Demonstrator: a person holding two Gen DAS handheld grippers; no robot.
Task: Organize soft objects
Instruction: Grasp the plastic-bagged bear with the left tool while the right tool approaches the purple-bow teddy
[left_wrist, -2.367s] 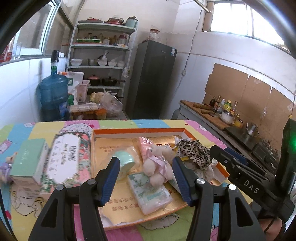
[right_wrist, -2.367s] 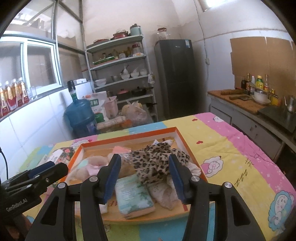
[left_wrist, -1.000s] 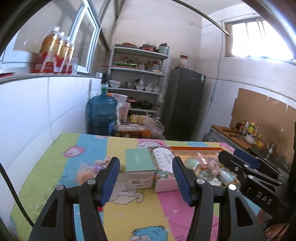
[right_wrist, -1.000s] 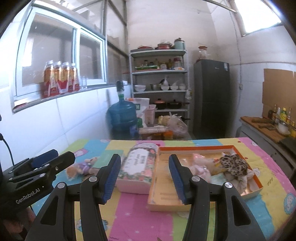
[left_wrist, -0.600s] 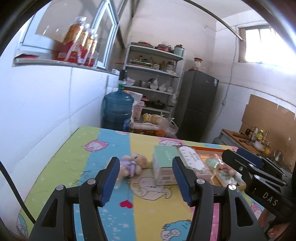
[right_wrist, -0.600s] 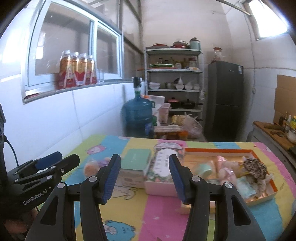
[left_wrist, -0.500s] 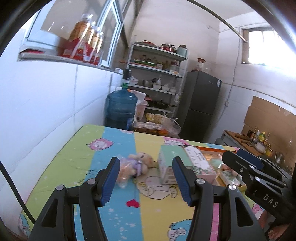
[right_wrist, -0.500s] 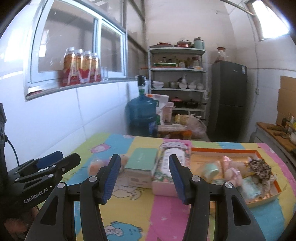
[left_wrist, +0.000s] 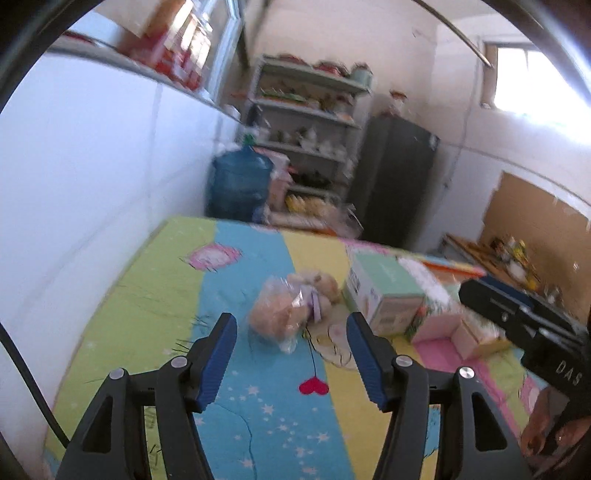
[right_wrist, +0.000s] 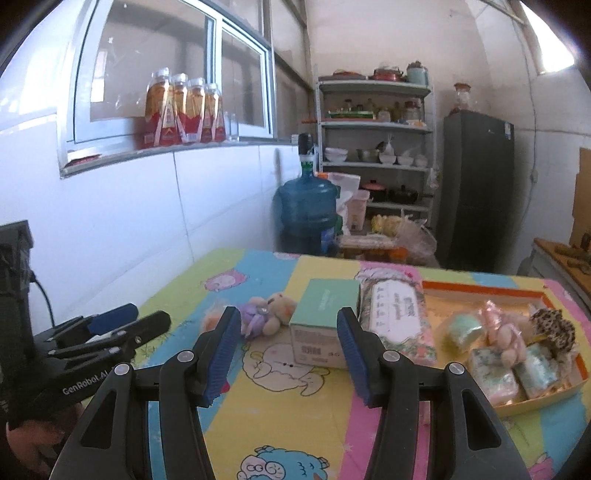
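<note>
A small tan teddy bear with a purple bow, wrapped in clear plastic, lies on the colourful tablecloth, left of a mint-green box. My left gripper hangs just short of the bear, its jaws opening with nothing between them. In the right wrist view the bear lies beyond my right gripper, which is open and empty above the cloth. An orange tray at the right holds a pink plush, a leopard-print cloth and tissue packs.
A floral tissue box stands between the green box and the tray. A white tiled wall runs along the table's left side, with bottles on the sill. Behind the table are a water jug, shelves and a dark fridge.
Both views have swung left from the tray to the bear. The left gripper has come lower and closer to the bear, which now looks larger. Nothing was taken hold of.
</note>
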